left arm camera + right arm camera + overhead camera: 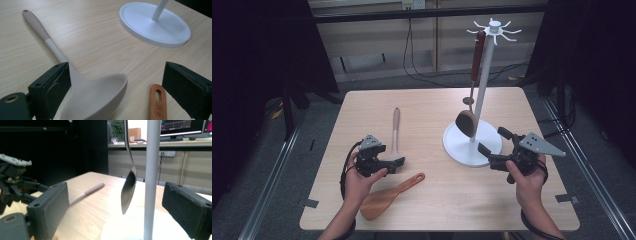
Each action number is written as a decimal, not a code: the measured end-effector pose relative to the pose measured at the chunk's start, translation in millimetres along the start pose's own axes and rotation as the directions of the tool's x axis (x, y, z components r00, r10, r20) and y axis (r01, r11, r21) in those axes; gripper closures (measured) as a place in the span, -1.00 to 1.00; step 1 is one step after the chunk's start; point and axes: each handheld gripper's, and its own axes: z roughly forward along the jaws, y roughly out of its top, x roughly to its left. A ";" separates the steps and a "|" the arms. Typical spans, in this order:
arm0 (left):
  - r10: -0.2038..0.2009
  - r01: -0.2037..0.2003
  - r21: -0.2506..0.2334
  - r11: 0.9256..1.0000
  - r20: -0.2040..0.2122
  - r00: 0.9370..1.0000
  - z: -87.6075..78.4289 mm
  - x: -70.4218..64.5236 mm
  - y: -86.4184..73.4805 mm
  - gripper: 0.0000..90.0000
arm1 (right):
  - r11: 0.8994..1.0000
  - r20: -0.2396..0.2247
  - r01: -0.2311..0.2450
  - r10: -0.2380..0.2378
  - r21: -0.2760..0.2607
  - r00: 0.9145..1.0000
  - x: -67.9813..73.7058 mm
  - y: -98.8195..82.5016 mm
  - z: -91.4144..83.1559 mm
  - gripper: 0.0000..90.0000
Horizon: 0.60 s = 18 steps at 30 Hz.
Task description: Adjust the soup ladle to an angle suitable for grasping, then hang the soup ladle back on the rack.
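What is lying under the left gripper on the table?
Under the left gripper lies the bowl of the beige ladle, between its open jaws; its handle runs away across the table. In the high view the gripper covers the bowl.

Ladle (95,97): beige, lying flat left of the white stand (472,145), bowl toward me, handle pointing away.
Hanging spoon (467,122): brown-handled, dangling upright from the stand's top hooks, bowl just above its base.
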 end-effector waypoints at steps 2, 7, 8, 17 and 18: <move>-0.007 0.007 0.001 1.000 -0.005 1.000 1.5 2.9 1.7 -0.82 | 1.000 0.004 0.003 -0.003 0.015 1.000 1.4 -3.2 2.3 -0.84; -0.022 0.023 0.001 1.000 -0.018 1.000 5.1 9.4 5.4 -0.82 | 0.999 -0.005 0.023 -0.023 0.039 1.000 1.0 -6.6 4.5 -0.84; -0.026 0.026 -0.002 1.000 -0.021 0.999 6.0 11.4 7.2 -0.82 | 0.999 -0.008 0.015 -0.015 0.040 1.000 2.4 -7.2 5.9 -0.84; -0.046 0.047 0.011 0.999 -0.061 0.997 8.0 21.6 16.4 -0.82 | 0.998 -0.031 0.032 -0.031 0.053 0.999 7.0 -7.9 11.6 -0.84; -0.055 0.056 0.011 0.998 -0.063 0.997 8.8 23.6 17.3 -0.82 | 0.998 -0.032 0.030 -0.028 0.052 0.999 7.7 -7.7 12.3 -0.84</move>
